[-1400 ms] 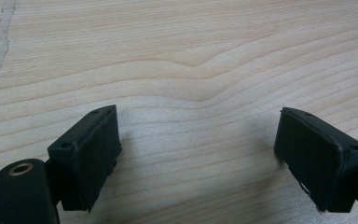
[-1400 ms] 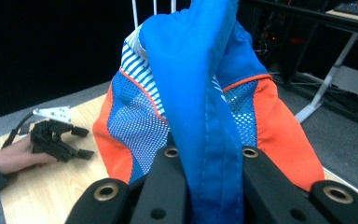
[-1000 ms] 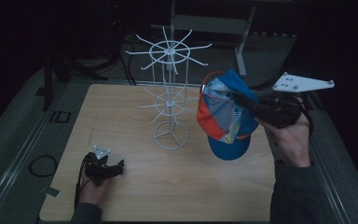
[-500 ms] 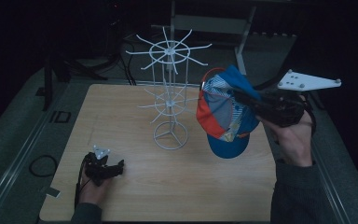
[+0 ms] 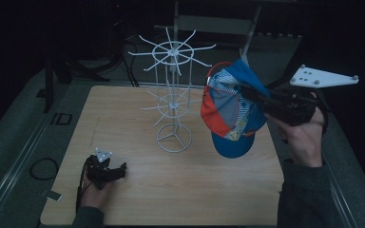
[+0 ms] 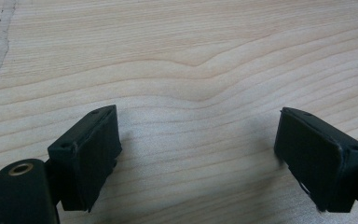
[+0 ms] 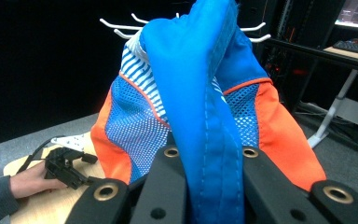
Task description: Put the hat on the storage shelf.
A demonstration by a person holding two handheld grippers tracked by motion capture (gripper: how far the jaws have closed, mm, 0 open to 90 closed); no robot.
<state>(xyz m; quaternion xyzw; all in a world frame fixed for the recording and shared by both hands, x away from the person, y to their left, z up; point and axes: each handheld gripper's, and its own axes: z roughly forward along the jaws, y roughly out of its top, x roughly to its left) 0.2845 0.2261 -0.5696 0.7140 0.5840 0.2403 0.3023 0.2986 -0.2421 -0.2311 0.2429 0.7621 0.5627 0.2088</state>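
Lower left of the high view: the left gripper [image 5: 105, 170] rests on the bench [image 5: 138, 199], held by the person's left hand [image 5: 94, 191]. In the left gripper view its jaws stand well apart over bare wood grain, with nothing between them; it appears idle in this step.

Centre of the high view: a white wire rack [image 5: 172, 95] stands upright on the bench, with two tiers of radiating hooks on a central post above a ring base. No hook carries anything.

Right of centre: the cap [image 5: 230, 111], blue, orange and striped with mesh panels, hangs in the air just beside the rack's right-hand hooks, clear of the bench. The right gripper [image 5: 256, 97] is clamped on a blue fold of the cap, seen pinched between the jaws in the right gripper view [image 7: 209, 140], with hook tips showing behind the fabric.

Step in hand, as judged: carrying the cap to the rack for hanging. The next move calls for bringing the cap's opening or strap over a hook tip, settling it there, then parting the jaws.
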